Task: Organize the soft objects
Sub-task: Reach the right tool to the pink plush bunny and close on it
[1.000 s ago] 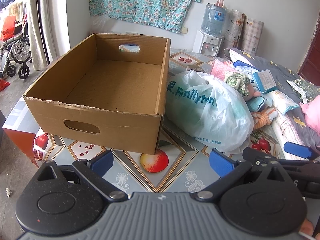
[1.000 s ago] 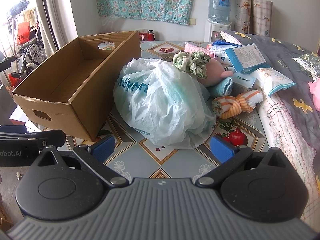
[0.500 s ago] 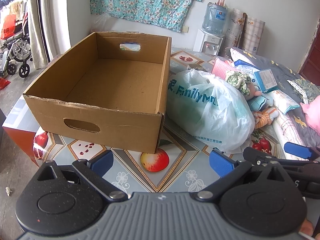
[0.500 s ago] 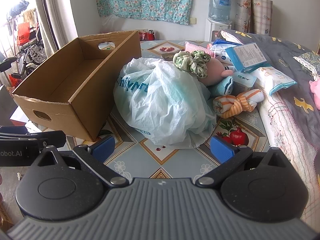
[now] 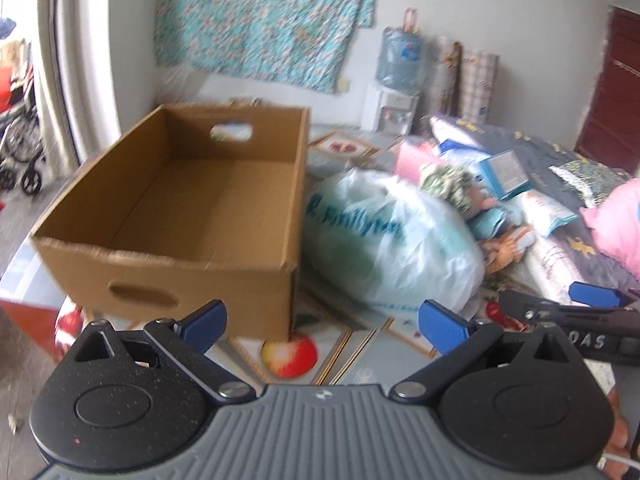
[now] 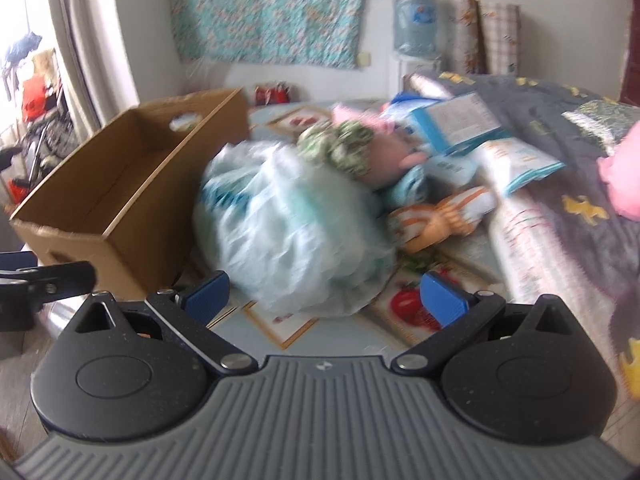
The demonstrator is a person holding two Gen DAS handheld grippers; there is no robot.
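An empty cardboard box [image 5: 192, 208] stands on the patterned table, also in the right wrist view [image 6: 132, 184]. Right of it lies a stuffed white plastic bag [image 5: 384, 240] [image 6: 292, 232]. Behind the bag are a doll with a green hair piece [image 6: 348, 148], a teal soft item [image 6: 412, 184] and an orange striped knotted cloth [image 6: 444, 216]. My left gripper [image 5: 322, 322] is open and empty in front of the box. My right gripper [image 6: 322, 294] is open and empty just before the bag.
Blue and white packets [image 6: 460, 124] and a pink item [image 6: 624, 168] lie on the grey bedspread [image 6: 560, 216] at right. A water dispenser [image 5: 400, 76] stands by the far wall. A wheelchair [image 5: 20, 148] is beyond the table's left edge.
Both grippers have moved forward and tilted up; the views are blurred by motion. The right gripper has come closer to the bag. Both stay open.
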